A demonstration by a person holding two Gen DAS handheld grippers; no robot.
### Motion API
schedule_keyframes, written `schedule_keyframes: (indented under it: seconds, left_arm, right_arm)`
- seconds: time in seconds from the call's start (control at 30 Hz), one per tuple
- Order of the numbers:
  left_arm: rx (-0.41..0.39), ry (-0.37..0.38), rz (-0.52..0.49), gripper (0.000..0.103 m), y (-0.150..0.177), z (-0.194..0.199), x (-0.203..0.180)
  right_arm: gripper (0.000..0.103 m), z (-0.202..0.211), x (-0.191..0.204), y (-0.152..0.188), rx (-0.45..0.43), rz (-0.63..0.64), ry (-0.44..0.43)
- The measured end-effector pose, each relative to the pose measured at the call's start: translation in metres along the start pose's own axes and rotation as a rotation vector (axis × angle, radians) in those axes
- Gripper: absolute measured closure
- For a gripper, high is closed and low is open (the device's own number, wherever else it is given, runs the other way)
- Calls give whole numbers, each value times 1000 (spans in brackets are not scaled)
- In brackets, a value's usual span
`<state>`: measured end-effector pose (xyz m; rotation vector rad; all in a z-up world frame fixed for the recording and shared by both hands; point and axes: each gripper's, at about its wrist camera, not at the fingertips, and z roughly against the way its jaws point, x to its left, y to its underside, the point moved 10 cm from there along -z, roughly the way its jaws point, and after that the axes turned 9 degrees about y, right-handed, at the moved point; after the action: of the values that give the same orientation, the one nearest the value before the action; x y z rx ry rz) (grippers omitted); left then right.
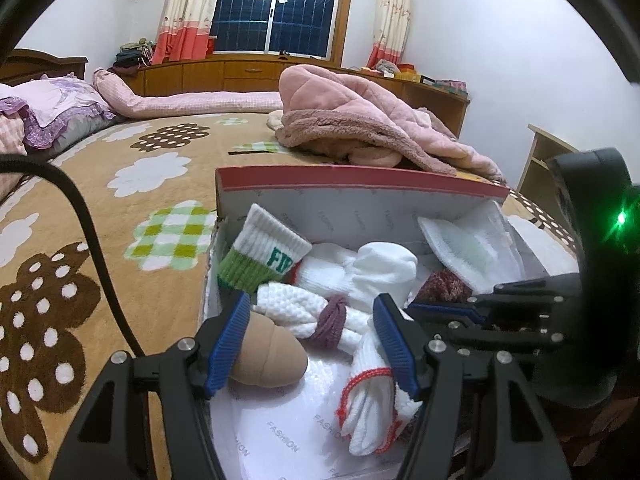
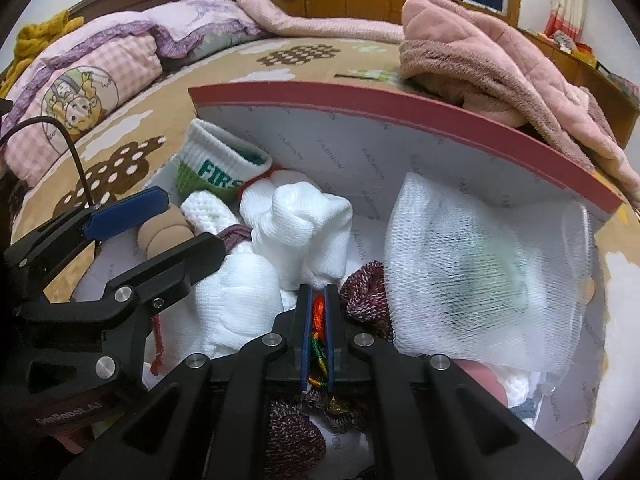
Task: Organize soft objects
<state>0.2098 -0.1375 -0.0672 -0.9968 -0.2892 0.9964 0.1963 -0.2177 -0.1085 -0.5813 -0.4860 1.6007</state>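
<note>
While the left gripper (image 1: 308, 340) hangs open over the cardboard box (image 1: 360, 186), the right gripper (image 2: 316, 320) is clamped on a multicoloured cord (image 2: 317, 312) inside that box. Rolled white socks (image 2: 296, 224), a maroon knit piece (image 2: 366, 288) and a white mesh bag (image 2: 480, 272) lie in the box too.

A pink fleece robe (image 1: 360, 120) lies heaped on the bed's tan flower-patterned blanket (image 1: 120, 184), just behind the box. Frilled purple pillows (image 2: 200, 28) rest at the headboard, and wooden cabinets (image 1: 224, 72) stand under a dark window (image 1: 276, 4) flanked by curtains (image 1: 188, 8).
</note>
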Motion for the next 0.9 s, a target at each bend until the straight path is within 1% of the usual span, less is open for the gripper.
schedule_keyframes:
  seconds: [0.03, 0.07, 0.13, 0.2, 0.23, 0.27, 0.3, 0.33, 0.4, 0.43, 0.47, 0.5, 0.57, 0.67, 0.73, 0.77, 0.8, 0.9]
  left_arm:
    - [-2, 4, 2, 34, -1, 0, 0]
    - [-4, 11, 6, 34, -1, 1, -1]
    - [-5, 29, 16, 32, -1, 2, -1]
    - [-14, 56, 42, 32, -3, 4, 0]
    - [-13, 59, 47, 32, -5, 4, 0]
    - [-11, 57, 52, 32, -6, 4, 1]
    - [-9, 45, 55, 30, -7, 5, 1]
    - [-12, 29, 51, 24, -9, 6, 2]
    - [-32, -16, 35, 23, -13, 9, 4]
    - [-35, -14, 34, 22, -13, 10, 4]
    - [-35, -18, 32, 21, -14, 10, 3]
    - [-34, -35, 17, 21, -14, 10, 2]
    - [-39, -71, -16, 17, -15, 11, 0]
    - [-49, -105, -1, 16, -16, 13, 6]
    - [-52, -125, 7, 16, -17, 15, 11]
    - [-57, -132, 9, 16, -17, 16, 12]
    - [-62, -144, 9, 16, -17, 17, 14]
    - [-63, -150, 1, 16, -16, 20, 14]
  right_arm:
    - [95, 2, -1, -1, -14, -1, 7]
    - [92, 6, -3, -2, -35, 0, 16]
    - [83, 14, -8, -5, -77, -7, 39]
    - [62, 24, -16, -10, -121, -16, 91]
    - [58, 29, -20, -13, -145, -18, 118]
    - [51, 32, -24, -14, -156, -18, 140]
    - [46, 33, -27, -15, -158, -16, 159]
    - [44, 32, -30, -15, -153, -14, 173]
    - [37, 30, -34, -14, -137, -19, 183]
    - [34, 28, -34, -12, -128, -13, 180]
    - [27, 27, -32, -11, -123, 3, 178]
    - [25, 26, -30, -10, -123, 21, 186]
    - [25, 27, -31, -9, -132, 38, 210]
    - [24, 30, -32, -9, -141, 39, 221]
    - [20, 34, -30, -10, -156, 49, 226]
    - [14, 37, -29, -11, -166, 57, 231]
    - [13, 38, -28, -11, -171, 60, 230]
    - [12, 42, -26, -11, -173, 57, 202]
